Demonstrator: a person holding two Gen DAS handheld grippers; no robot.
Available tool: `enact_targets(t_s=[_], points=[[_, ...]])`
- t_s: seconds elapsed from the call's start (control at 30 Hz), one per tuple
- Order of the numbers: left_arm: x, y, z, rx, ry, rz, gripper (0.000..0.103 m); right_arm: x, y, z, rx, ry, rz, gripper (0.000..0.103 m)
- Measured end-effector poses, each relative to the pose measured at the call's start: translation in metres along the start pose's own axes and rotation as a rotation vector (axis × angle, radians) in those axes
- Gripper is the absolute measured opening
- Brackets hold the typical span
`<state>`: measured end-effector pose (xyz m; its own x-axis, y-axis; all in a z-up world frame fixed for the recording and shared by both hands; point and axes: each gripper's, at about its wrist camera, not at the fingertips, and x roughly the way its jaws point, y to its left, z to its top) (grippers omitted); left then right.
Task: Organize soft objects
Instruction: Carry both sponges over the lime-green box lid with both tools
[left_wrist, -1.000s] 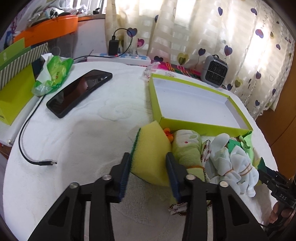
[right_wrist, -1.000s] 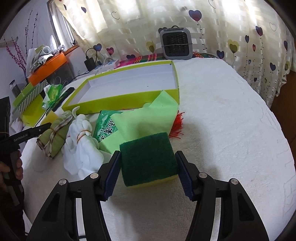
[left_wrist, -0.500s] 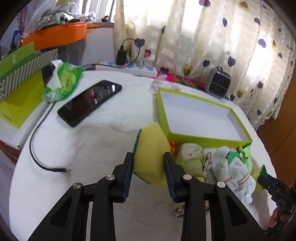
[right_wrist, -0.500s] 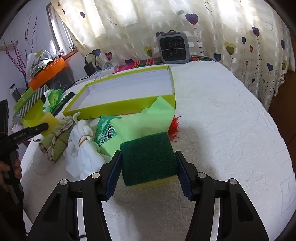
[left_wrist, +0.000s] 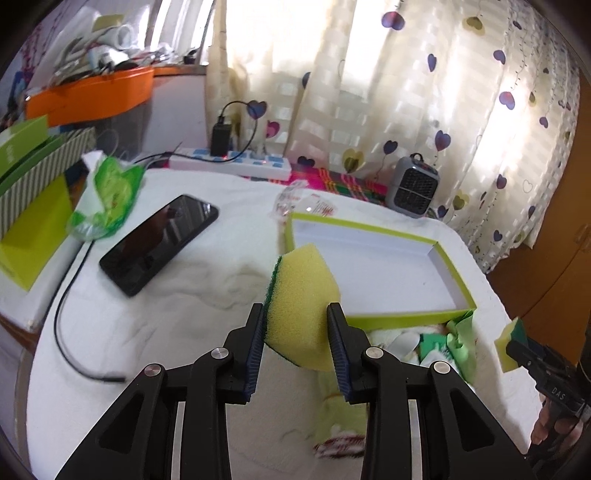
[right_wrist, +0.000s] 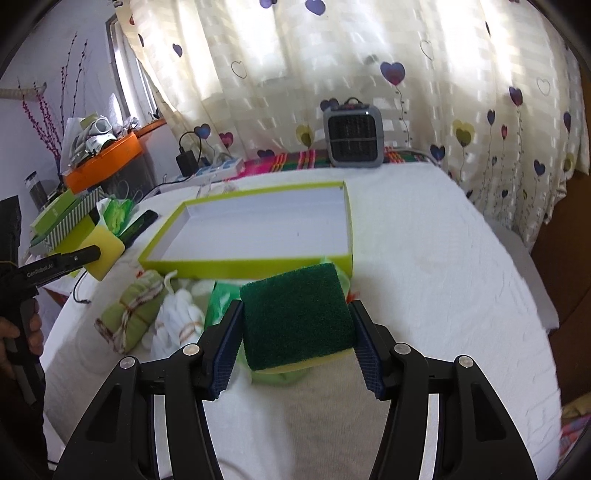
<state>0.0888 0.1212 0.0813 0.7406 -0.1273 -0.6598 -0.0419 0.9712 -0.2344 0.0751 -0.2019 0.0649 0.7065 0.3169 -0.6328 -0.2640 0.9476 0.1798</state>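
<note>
My left gripper (left_wrist: 295, 325) is shut on a yellow sponge (left_wrist: 301, 295) with a green edge, held above the white bed near the lime box (left_wrist: 369, 317). My right gripper (right_wrist: 295, 332) is shut on a green-topped sponge (right_wrist: 295, 317), held above the pile in front of the same box (right_wrist: 255, 264). The box is open and empty. The pile holds a green rolled cloth (right_wrist: 133, 314), a white tied cloth (right_wrist: 177, 325) and green packets (left_wrist: 458, 343). The right sponge also shows in the left wrist view (left_wrist: 508, 345).
A black phone (left_wrist: 159, 243), a cable (left_wrist: 70, 332) and a green tissue pack (left_wrist: 107, 195) lie on the left of the bed. A small grey heater (right_wrist: 352, 133) and a power strip (left_wrist: 236, 164) stand at the back. Boxes (left_wrist: 29, 206) stand at far left.
Both grippers have risen with their sponges. The left sponge has come off the bed and moved toward the box; the right sponge has lifted above the pile toward the box's front wall.
</note>
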Motion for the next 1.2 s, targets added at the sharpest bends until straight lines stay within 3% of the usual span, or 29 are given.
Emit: enact_targets(t_s=[0.47,0.93,1.2], points=[[0.044,-0.016,0.037,0.02,0.073,-0.051,0.032,0.033,0.004,0.046,-0.043,0.012,0.008,0.057],[0.113,-0.041,0.061,0.062,0.177,-0.107,0.032,0.107,-0.013,0.084,-0.022,0.109,-0.012,0.057],[0.143,-0.053,0.069,0.102,0.214,-0.081,0.032,0.132,-0.008,0.095,-0.071,0.138,-0.023,0.057]])
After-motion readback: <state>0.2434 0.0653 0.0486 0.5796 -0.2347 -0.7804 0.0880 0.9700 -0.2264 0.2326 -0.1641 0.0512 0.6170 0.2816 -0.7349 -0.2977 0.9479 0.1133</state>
